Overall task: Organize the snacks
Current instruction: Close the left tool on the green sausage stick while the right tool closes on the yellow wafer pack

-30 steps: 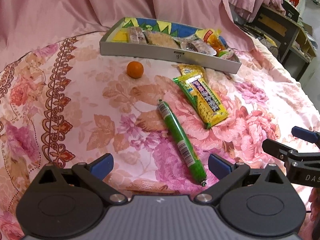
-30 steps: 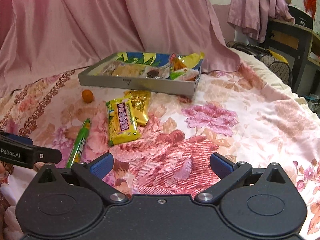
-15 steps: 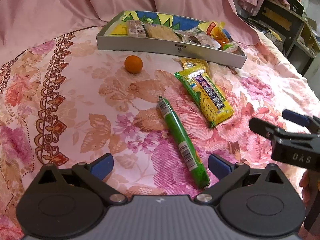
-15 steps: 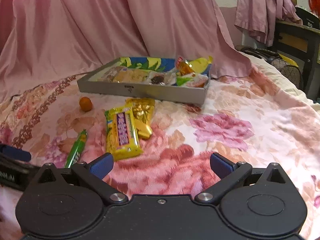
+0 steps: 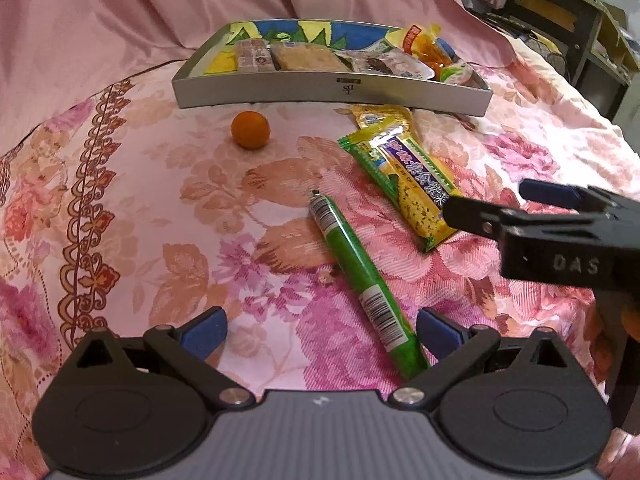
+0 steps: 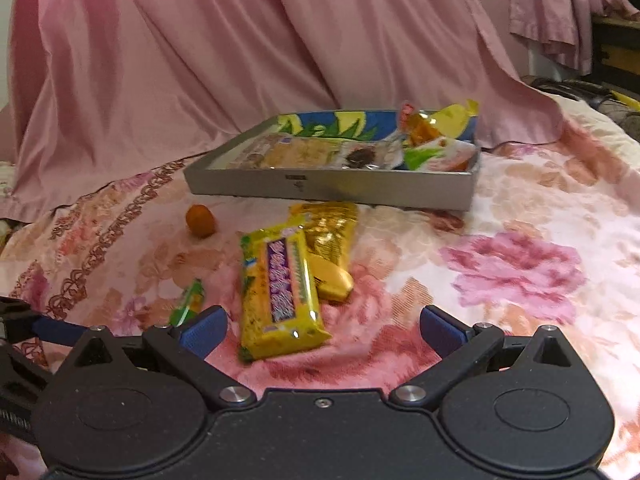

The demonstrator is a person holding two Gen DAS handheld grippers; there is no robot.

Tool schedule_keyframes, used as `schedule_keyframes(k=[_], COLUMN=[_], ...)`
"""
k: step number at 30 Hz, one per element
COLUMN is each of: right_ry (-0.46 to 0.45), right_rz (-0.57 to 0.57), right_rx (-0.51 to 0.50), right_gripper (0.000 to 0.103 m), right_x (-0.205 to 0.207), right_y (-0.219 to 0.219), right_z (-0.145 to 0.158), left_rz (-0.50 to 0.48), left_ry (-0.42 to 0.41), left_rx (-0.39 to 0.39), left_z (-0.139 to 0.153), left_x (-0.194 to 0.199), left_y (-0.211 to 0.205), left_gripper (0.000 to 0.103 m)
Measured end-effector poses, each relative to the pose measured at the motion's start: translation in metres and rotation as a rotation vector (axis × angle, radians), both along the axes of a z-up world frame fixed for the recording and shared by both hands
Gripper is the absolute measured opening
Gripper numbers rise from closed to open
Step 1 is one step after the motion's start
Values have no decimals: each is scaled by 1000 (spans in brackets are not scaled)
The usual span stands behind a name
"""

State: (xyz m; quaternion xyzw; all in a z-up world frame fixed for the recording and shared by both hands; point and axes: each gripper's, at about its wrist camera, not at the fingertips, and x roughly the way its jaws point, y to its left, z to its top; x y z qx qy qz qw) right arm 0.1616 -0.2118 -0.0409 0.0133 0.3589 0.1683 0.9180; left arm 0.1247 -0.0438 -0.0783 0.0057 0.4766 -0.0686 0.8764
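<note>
A grey snack tray [image 5: 280,92] [image 6: 360,188] holding several packets stands at the back of the flowered cloth. In front of it lie a small orange [image 5: 250,129] [image 6: 200,220], a yellow-green bar packet [image 5: 404,180] [image 6: 280,288] resting partly over a gold packet [image 5: 376,114] [image 6: 332,240], and a long green sausage stick [image 5: 364,280] [image 6: 188,304]. My left gripper [image 5: 320,330] is open, with the stick's near end between its fingers. My right gripper [image 6: 324,330] is open just short of the yellow-green packet; it also shows at the right of the left wrist view [image 5: 536,204].
Pink drapery [image 6: 200,60] hangs behind the tray. Dark furniture [image 5: 576,12] stands at the far right beyond the bed edge. Flowered cloth [image 5: 140,200] covers the whole surface.
Both grippers have moved forward and lower. The right one has closed in on the yellow-green packet, and the left one has come over the green stick's near end. The snacks have not shifted.
</note>
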Motion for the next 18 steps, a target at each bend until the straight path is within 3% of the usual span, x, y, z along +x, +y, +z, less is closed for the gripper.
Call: schedule_keyframes(k=[6,12,18], right_ry=[23,17,40], right_rz=[44,80,90], right_rx=[37,46,47], right_gripper=[90,84,75], right_x=[15,25,34], right_y=[2,6,7], right_z=[-4,-8,-17], left_rz=[-25,-38,-21], left_ry=[-7,-90,-52], left_rx=[-21,24,-36], left_z=[4,10,4], left_x=[3,0,9], left_y=[-3,-6,-3], left_gripper=[100,96,84])
